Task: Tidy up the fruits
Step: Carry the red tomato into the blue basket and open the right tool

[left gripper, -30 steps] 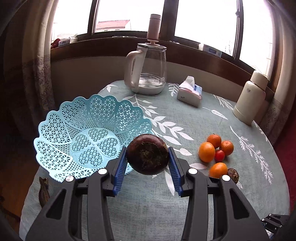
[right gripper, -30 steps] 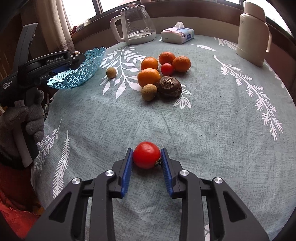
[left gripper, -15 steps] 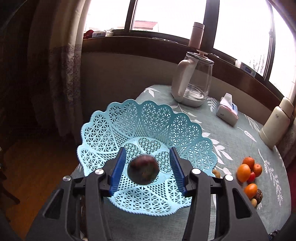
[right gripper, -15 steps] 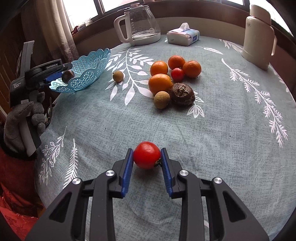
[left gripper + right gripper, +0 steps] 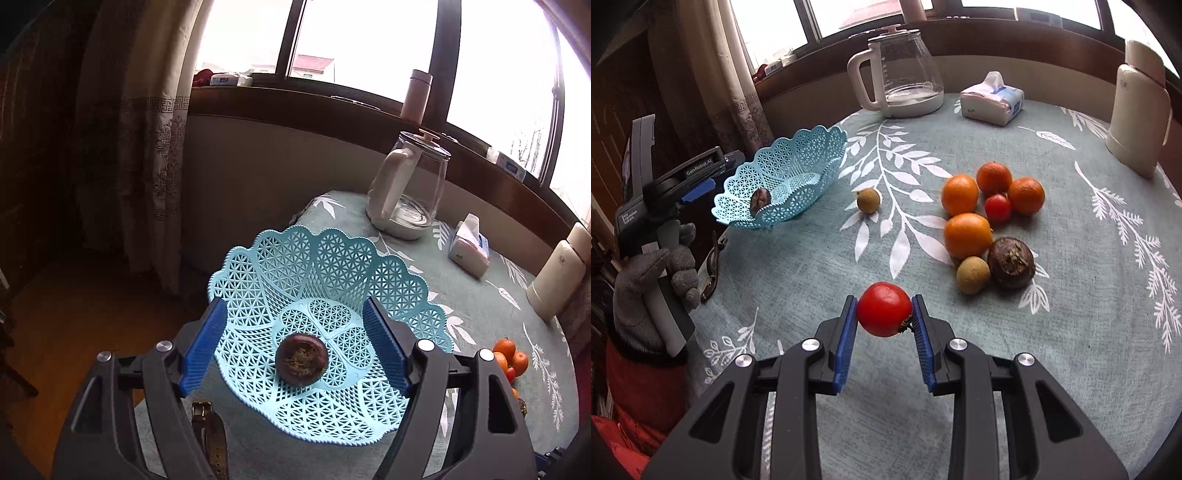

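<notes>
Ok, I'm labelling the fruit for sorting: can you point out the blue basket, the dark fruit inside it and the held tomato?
blue basket (image 5: 388,269), left wrist view, far lattice wall.
dark fruit (image 5: 301,359), left wrist view, its centre.
tomato (image 5: 883,308), right wrist view, its front.

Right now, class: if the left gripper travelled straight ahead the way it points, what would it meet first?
Probably the dark brown fruit lying in the blue lattice basket, centred between the open left gripper jaws; depth is uncertain.

Oranges (image 5: 967,235) four, tomatoes (image 5: 884,309) two, basket (image 5: 812,147) one.
</notes>
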A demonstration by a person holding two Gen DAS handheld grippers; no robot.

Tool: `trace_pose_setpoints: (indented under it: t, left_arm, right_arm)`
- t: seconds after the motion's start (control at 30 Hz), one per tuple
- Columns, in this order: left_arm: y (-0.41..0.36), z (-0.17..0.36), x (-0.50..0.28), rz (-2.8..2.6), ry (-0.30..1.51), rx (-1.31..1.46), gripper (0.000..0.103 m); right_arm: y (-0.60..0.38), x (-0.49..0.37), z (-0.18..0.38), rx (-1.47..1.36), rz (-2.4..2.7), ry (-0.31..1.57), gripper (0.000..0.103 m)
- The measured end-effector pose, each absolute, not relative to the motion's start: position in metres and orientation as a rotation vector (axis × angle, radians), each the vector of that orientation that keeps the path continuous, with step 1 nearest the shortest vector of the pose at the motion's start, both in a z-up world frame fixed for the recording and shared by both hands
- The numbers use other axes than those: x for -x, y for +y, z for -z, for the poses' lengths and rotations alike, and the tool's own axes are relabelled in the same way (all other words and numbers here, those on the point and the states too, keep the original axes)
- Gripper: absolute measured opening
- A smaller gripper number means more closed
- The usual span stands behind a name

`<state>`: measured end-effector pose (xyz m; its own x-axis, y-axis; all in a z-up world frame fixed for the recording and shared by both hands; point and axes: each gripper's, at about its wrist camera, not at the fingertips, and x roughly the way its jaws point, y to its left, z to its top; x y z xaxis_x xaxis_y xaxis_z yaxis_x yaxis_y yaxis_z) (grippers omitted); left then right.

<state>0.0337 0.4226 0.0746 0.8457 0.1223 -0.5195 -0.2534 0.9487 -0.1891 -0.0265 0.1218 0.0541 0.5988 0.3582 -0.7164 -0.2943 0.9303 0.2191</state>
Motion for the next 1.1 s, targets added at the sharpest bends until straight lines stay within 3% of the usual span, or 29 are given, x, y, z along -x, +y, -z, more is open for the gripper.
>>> trace_pose_setpoints:
  t: [0.1,0.5,1.1]
  left_arm:
    - [0.430,-0.077,-0.032,-0.223,0.518,0.260,0.083]
    - [0.458,-0.080,-0.027,-0.288,0.498,0.287,0.083]
    - [0.467,-0.074,-0.029,-0.281,0.521,0.308,0.083]
  right_arm:
    - [0.137,0.013,-0.064,-0.075,-0.404,0.822,0.030]
    - [0.200,-0.043,-0.090,-0.088,-0.505,0.765,0.030]
    - [0.240,-0.091,-0.078,-0.141,-0.512,0.795,0.033]
